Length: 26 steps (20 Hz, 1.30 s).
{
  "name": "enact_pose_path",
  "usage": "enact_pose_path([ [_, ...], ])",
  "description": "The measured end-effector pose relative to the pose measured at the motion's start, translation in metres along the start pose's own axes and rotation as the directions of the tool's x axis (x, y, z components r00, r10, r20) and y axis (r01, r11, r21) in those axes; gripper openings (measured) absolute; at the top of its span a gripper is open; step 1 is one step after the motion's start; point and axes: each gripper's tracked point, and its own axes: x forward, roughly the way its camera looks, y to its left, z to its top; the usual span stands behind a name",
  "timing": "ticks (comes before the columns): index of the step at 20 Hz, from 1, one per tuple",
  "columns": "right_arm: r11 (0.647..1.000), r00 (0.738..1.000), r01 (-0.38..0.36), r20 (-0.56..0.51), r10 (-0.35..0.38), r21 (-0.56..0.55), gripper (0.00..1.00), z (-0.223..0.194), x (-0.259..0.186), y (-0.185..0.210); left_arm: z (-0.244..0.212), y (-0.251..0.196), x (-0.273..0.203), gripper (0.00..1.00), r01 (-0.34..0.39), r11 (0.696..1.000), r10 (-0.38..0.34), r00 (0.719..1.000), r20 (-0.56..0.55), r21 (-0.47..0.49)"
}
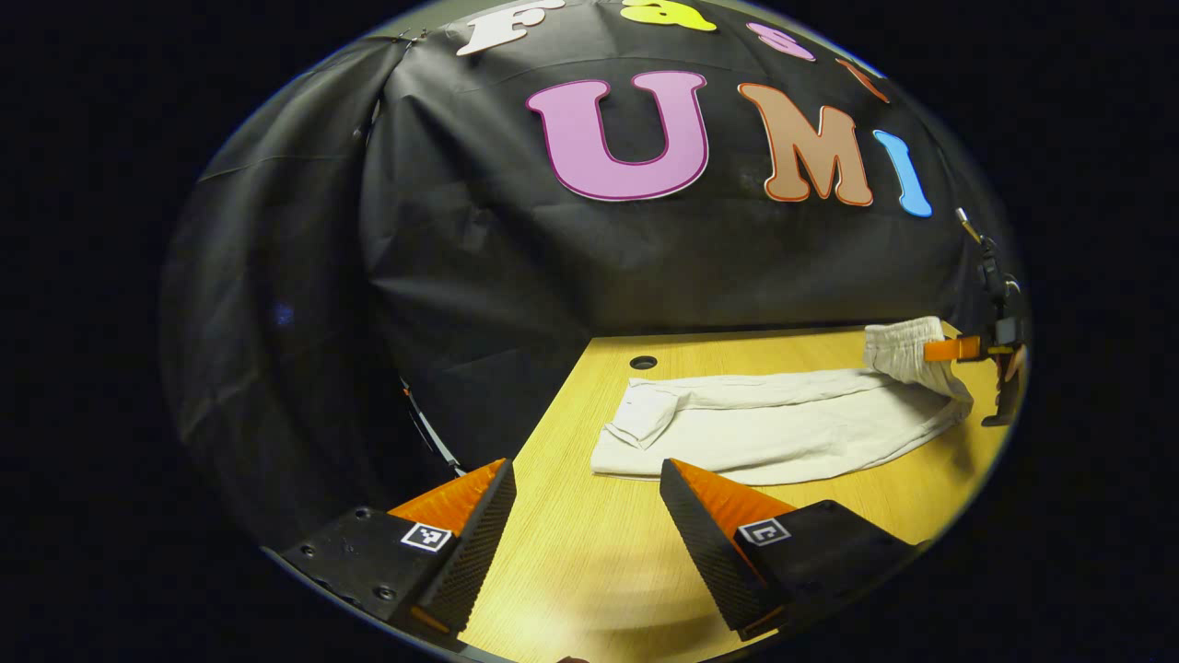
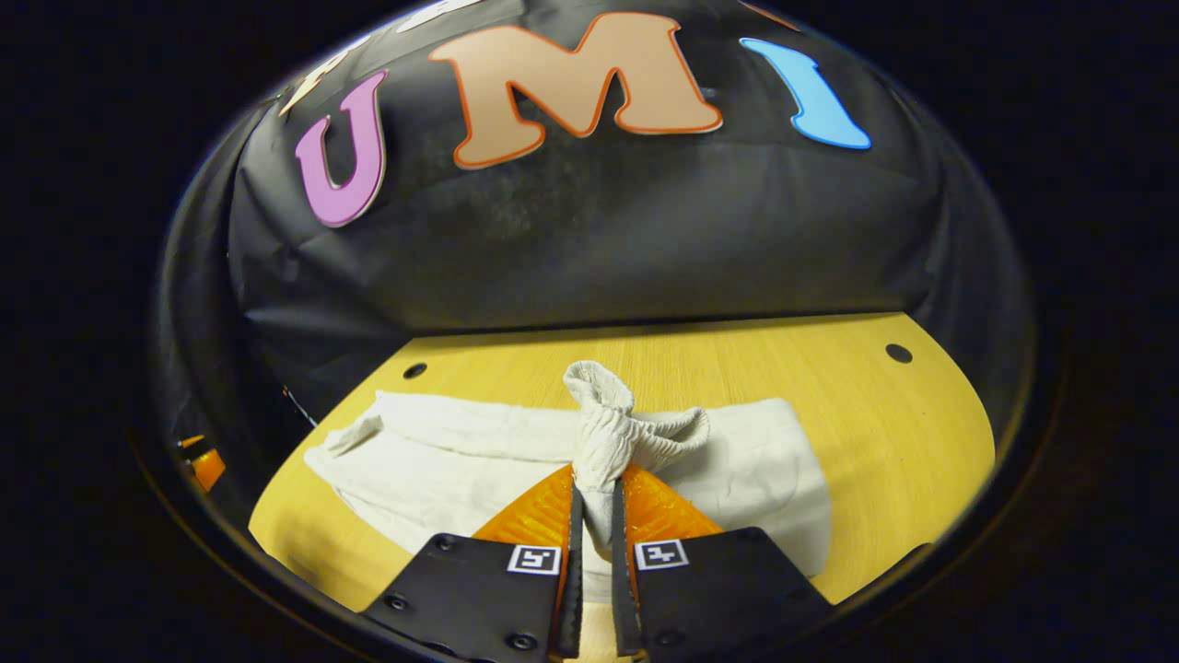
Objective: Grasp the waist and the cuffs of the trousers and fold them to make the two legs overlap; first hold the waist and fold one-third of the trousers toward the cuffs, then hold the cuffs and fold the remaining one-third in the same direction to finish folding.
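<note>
Right hand-held gripper (image 2: 594, 502): fingers pressed together on the elastic waist (image 2: 603, 433) of the white trousers (image 2: 461, 451), the band bunched and lifted above the wooden surface (image 2: 912, 433). Left hand-held gripper (image 1: 587, 497): fingers spread wide, holding nothing, low over bare surface just short of the cuffs (image 1: 645, 414). Trousers lie lengthwise on the surface, legs overlapped, one cuff turned back. Round hole (image 1: 643, 362) in the surface beyond the cuffs.
</note>
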Motion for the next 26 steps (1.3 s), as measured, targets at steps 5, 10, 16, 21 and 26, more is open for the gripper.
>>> enact_pose_path([
  [5,0.997,0.995,-0.035,-0.098,0.029,-0.064,0.23,0.000,-0.007,-0.002,-0.004,0.002,0.001,0.96,0.010,1.000,-0.010,1.000,-0.003,0.000],
  [10,0.985,0.982,-0.140,-0.143,0.125,-0.102,0.96,0.011,-0.022,-0.013,-0.008,-0.005,0.007,0.96,0.035,0.999,-0.035,0.999,-0.009,-0.029],
  [16,0.982,0.988,-0.112,-0.121,0.094,-0.149,0.92,0.011,-0.050,-0.021,-0.008,-0.019,0.029,0.96,0.088,0.992,-0.090,0.996,-0.013,-0.095],
  [21,0.988,0.994,-0.050,-0.099,0.036,-0.145,0.97,0.020,-0.077,-0.049,-0.015,-0.029,0.048,0.97,0.122,0.975,-0.133,0.990,-0.050,-0.188],
  [26,0.991,0.996,0.030,-0.084,-0.041,-0.132,0.97,0.024,-0.096,-0.087,-0.019,-0.033,0.048,0.95,0.133,0.966,-0.159,0.981,-0.106,-0.222],
])
